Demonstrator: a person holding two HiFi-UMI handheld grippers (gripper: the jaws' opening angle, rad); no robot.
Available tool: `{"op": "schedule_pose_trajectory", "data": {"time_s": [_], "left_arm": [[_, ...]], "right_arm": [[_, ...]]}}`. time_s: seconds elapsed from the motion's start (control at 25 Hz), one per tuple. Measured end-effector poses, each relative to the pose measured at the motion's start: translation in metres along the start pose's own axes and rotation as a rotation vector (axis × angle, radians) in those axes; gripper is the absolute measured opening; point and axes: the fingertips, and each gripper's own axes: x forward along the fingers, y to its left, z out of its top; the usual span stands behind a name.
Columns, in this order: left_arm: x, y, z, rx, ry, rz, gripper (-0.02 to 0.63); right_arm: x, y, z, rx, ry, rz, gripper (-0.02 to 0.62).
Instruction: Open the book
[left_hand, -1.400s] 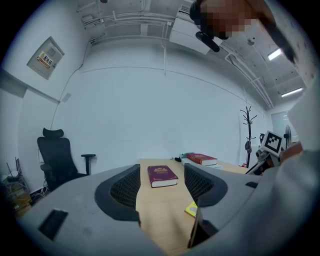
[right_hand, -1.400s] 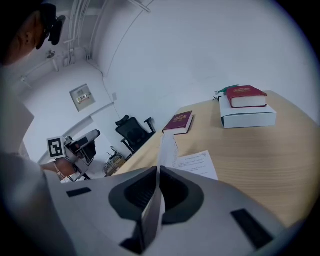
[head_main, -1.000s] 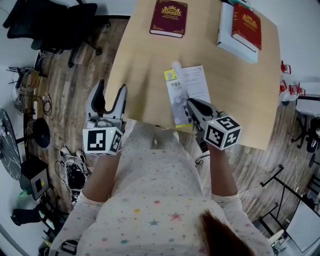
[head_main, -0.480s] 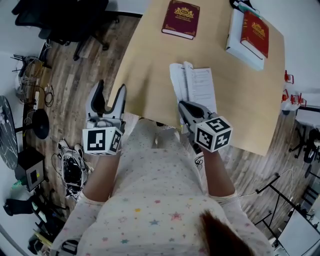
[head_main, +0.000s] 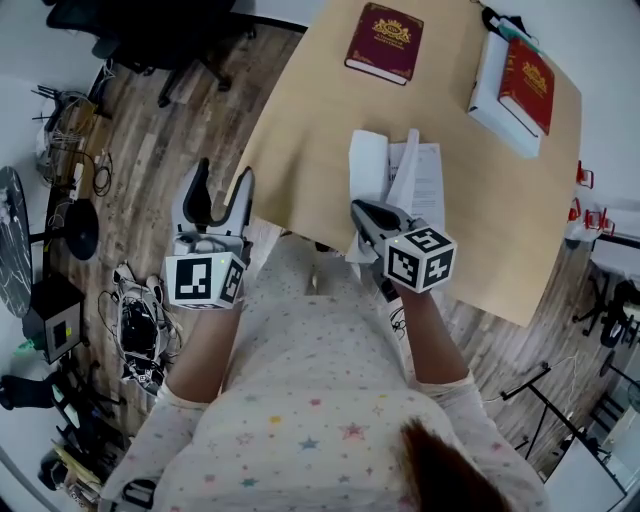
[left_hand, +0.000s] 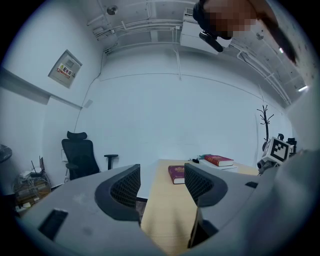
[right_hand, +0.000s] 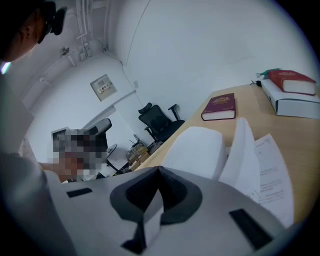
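Note:
The thin paperback book (head_main: 425, 185) lies open on the wooden table (head_main: 310, 110), near its front edge. One leaf stands upright along the spine, and a curled white leaf (head_main: 368, 170) bends to the left. My right gripper (head_main: 360, 210) is at the book's near edge, shut on that curled leaf. In the right gripper view the jaws meet at my right gripper (right_hand: 159, 170), with the white leaf (right_hand: 197, 147) arching ahead and printed pages (right_hand: 272, 172) to the right. My left gripper (head_main: 220, 190) hangs open and empty at the table's left edge, as my left gripper (left_hand: 162, 185) shows in its own view.
A maroon book (head_main: 384, 42) lies shut at the table's far side. A red book (head_main: 530, 72) rests on a thick white book (head_main: 497, 95) at the far right corner. A black office chair (head_main: 130, 30) and cables (head_main: 140, 330) are on the floor to the left.
The right gripper has pulled the book's front leaf up and over to the left. The yellow cover no longer shows and white pages lie bare. The left gripper has stayed in place.

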Motion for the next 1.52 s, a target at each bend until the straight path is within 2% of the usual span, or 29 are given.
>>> {"op": "schedule_pose_trajectory", "data": {"time_s": [0.64,1.28,1.52], "left_arm": [[-0.029,0.026,-0.003,-0.003,0.003,0.107,0.270],[-0.044,0.050,-0.011,-0.017,0.021,0.170,0.270],[-0.046,0.054,-0.013,-0.019,0.028,0.177,0.270]], "right_arm": [[0.060,0.057,-0.026,0.009,0.098,0.195,0.000],[0.102,0.052,-0.057,0.038,0.179,0.207,0.014],[0.113,0.049,-0.070,0.011,0.240,0.194,0.032]]}}
